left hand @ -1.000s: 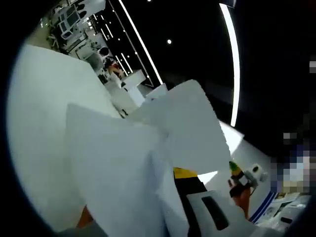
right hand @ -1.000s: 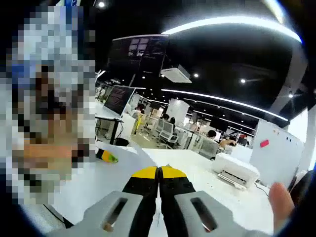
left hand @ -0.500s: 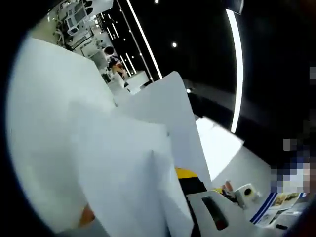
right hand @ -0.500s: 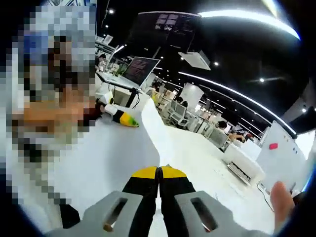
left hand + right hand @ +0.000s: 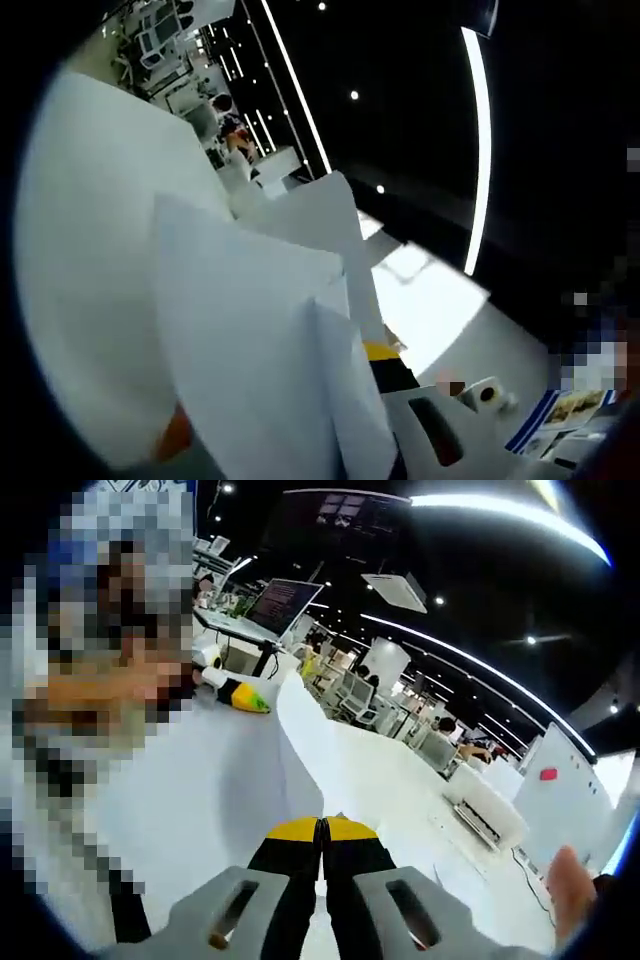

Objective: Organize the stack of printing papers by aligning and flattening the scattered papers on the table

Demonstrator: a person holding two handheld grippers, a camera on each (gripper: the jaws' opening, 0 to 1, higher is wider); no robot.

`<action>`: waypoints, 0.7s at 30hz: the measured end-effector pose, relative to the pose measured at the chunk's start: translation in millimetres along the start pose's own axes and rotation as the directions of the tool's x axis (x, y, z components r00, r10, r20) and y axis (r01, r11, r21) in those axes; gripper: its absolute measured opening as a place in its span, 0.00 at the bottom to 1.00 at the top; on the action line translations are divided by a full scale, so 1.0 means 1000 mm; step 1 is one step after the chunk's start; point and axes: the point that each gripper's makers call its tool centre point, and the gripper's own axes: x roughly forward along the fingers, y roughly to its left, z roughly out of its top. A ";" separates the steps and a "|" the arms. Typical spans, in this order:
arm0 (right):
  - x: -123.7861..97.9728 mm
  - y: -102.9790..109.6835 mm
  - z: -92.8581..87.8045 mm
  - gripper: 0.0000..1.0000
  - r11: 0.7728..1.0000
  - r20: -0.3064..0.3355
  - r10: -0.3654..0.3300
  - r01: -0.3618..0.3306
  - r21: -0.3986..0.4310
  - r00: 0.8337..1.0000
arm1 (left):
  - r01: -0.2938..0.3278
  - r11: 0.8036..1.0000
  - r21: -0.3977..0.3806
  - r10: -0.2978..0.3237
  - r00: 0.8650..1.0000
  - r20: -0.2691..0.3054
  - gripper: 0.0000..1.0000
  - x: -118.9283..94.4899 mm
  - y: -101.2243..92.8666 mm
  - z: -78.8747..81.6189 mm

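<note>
Dark office ceiling with light strips behind both my grippers.
Papers (image 5: 250, 350) stand fanned and lifted, covering my left gripper (image 5: 385, 385), so I cannot tell its jaws. My right gripper (image 5: 321, 830) is pressed together on a sheet edge (image 5: 300, 740); its view adds the white table (image 5: 400, 790) and printer (image 5: 485, 815).

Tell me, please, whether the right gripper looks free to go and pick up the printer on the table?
Probably not as things stand: the right gripper is shut on a paper edge. The table between it and the printer looks bare, so only the held paper hinders.
</note>
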 end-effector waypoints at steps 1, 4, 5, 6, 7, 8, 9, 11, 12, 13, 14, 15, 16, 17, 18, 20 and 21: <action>-0.001 -0.002 0.000 0.00 1.000 0.000 -0.004 0.004 -0.001 1.000 | 0.002 1.000 -0.001 -0.002 1.000 0.001 0.06 0.000 -0.001 0.000; -0.003 -0.006 -0.001 0.00 1.000 -0.005 -0.016 0.016 -0.008 1.000 | 0.005 1.000 -0.002 -0.005 1.000 0.003 0.06 0.000 -0.002 0.000; -0.004 -0.009 -0.001 0.00 1.000 -0.007 -0.022 0.022 -0.009 1.000 | 0.006 1.000 -0.004 -0.006 1.000 0.002 0.06 -0.001 -0.003 -0.001; -0.005 -0.011 -0.001 0.00 1.000 -0.005 -0.027 0.027 -0.010 1.000 | 0.006 1.000 -0.004 -0.006 1.000 0.002 0.06 -0.001 -0.003 0.000; -0.006 -0.013 -0.001 0.00 0.999 -0.005 -0.033 0.033 -0.010 0.999 | 0.006 1.000 -0.003 -0.006 1.000 0.001 0.06 -0.002 -0.003 -0.001; -0.006 -0.015 -0.001 0.00 0.999 -0.006 -0.037 0.037 -0.012 0.999 | 0.005 1.000 -0.005 -0.005 1.000 0.001 0.06 -0.002 -0.002 0.000; -0.008 -0.020 -0.001 0.00 0.999 -0.004 -0.050 0.050 -0.010 0.999 | 0.006 1.000 -0.006 -0.006 1.000 0.003 0.06 -0.003 -0.002 0.001; -0.011 -0.026 0.000 0.00 0.998 -0.002 -0.061 0.061 -0.007 0.998 | 0.003 1.000 -0.008 -0.003 1.000 0.003 0.06 -0.003 -0.001 0.002; -0.012 -0.027 0.001 0.00 0.998 -0.001 -0.065 0.065 -0.010 0.998 | 0.001 1.000 -0.009 -0.001 1.000 0.004 0.06 -0.003 0.000 0.002; -0.013 -0.030 0.002 0.00 0.997 0.000 -0.071 0.071 -0.021 0.997 | 0.002 1.000 -0.011 -0.002 1.000 0.005 0.06 -0.003 0.000 0.003; -0.014 -0.033 0.002 0.00 0.996 -0.005 -0.082 0.082 -0.038 0.997 | 0.002 1.000 -0.013 -0.002 1.000 0.006 0.06 -0.003 0.000 0.004; -0.015 -0.037 0.002 0.00 0.995 -0.010 -0.092 0.091 -0.048 0.996 | 0.001 1.000 -0.016 -0.001 1.000 0.009 0.06 -0.003 0.001 0.006; -0.016 -0.040 0.004 0.00 0.994 -0.010 -0.097 0.096 -0.061 0.995 | 0.004 1.000 -0.019 -0.003 1.000 0.013 0.06 -0.002 0.000 0.007; -0.016 -0.043 0.006 0.00 0.993 -0.011 -0.097 0.096 -0.063 0.995 | 0.009 1.000 -0.022 -0.008 1.000 0.013 0.06 -0.001 -0.001 0.008; -0.016 -0.045 0.008 0.00 0.993 -0.012 -0.096 0.095 -0.069 0.995 | 0.009 1.000 -0.024 -0.009 1.000 0.011 0.06 -0.001 -0.001 0.009; -0.017 -0.047 0.013 0.00 0.991 -0.009 -0.099 0.098 -0.092 0.995 | 0.007 1.000 -0.017 -0.007 1.000 0.004 0.06 0.002 -0.003 0.011; -0.017 -0.047 0.014 0.00 0.990 -0.007 -0.103 0.102 -0.098 0.995 | 0.006 1.000 -0.015 -0.006 1.000 0.004 0.06 0.003 -0.004 0.012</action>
